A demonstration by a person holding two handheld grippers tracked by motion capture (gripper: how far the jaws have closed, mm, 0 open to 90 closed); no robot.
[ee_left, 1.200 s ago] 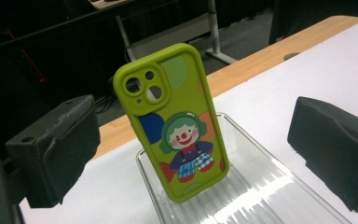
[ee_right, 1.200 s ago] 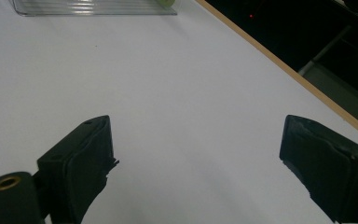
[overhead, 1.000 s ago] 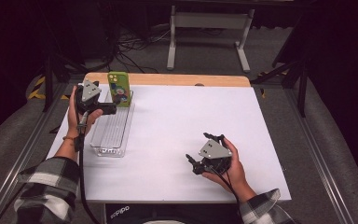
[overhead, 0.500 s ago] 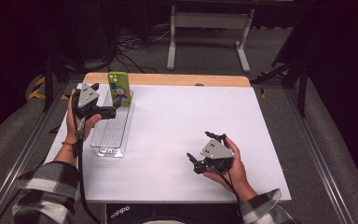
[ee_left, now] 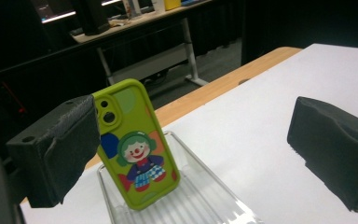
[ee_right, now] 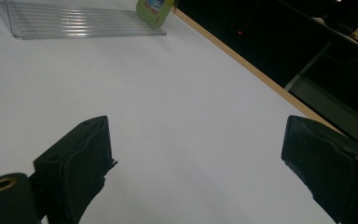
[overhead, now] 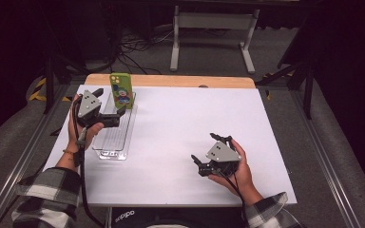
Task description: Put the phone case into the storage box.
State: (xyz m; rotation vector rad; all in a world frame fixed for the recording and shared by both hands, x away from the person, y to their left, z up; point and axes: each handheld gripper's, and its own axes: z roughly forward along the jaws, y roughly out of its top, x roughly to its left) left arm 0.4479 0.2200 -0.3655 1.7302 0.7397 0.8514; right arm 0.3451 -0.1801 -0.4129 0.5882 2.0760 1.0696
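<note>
Two hand-held grippers, each black-bodied with a grey three-cornered plate on top: left gripper, right gripper. Black cable trailing from each back along the forearm toward the near table edge. Jaws black, blocky, matte, with a rough, slightly frayed pad surface; small round screw hole in the top of a jaw block in the left gripper view, brass-coloured ringed hole low at the left in the right gripper view. Black-and-white plaid sleeves on both forearms, a thin band at the left wrist.
</note>
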